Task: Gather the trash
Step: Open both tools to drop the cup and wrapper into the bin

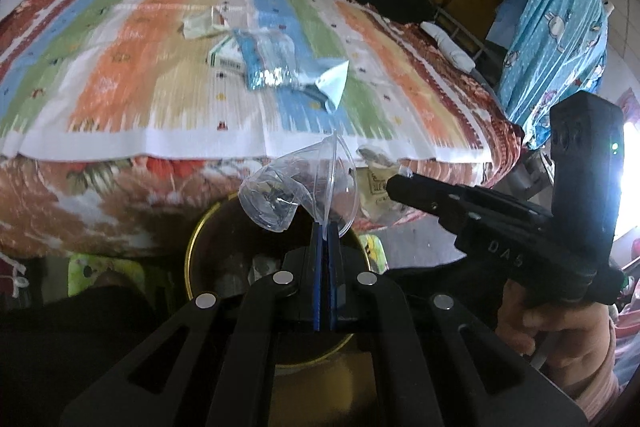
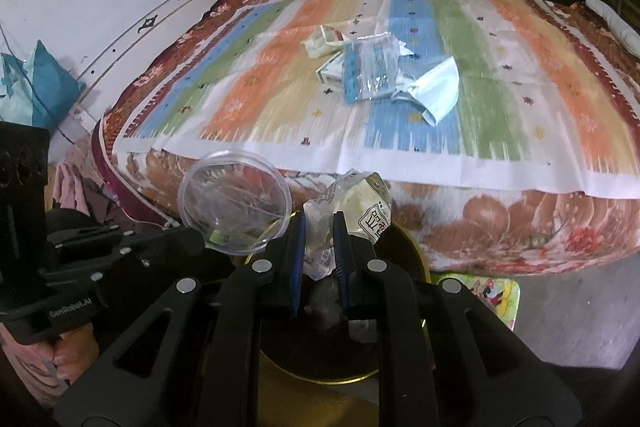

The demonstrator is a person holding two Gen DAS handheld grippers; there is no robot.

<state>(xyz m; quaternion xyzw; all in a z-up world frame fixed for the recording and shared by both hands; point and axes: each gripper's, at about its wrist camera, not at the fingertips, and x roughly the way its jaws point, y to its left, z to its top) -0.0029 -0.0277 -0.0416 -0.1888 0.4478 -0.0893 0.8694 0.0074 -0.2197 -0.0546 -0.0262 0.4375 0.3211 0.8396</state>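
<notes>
Trash remains on your bed (image 2: 500,147); your left gripper (image 1: 325,227) pinches the plastic cup (image 1: 296,187), right gripper (image 2: 320,227) the wrapper (image 2: 352,203), apparently over the bin (image 1: 196,255).

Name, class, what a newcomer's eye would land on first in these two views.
First, the crushed clear plastic cup pinched in the left gripper above the gold-rimmed bin. Beside it, the right gripper clamps a crumpled printed wrapper over the same bin. Behind, more litter lies mid-bed on the striped bedspread.

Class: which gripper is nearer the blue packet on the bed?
Neither, clearly. The left gripper and right gripper both hold trash over the bin, short of the blue packet.
</notes>
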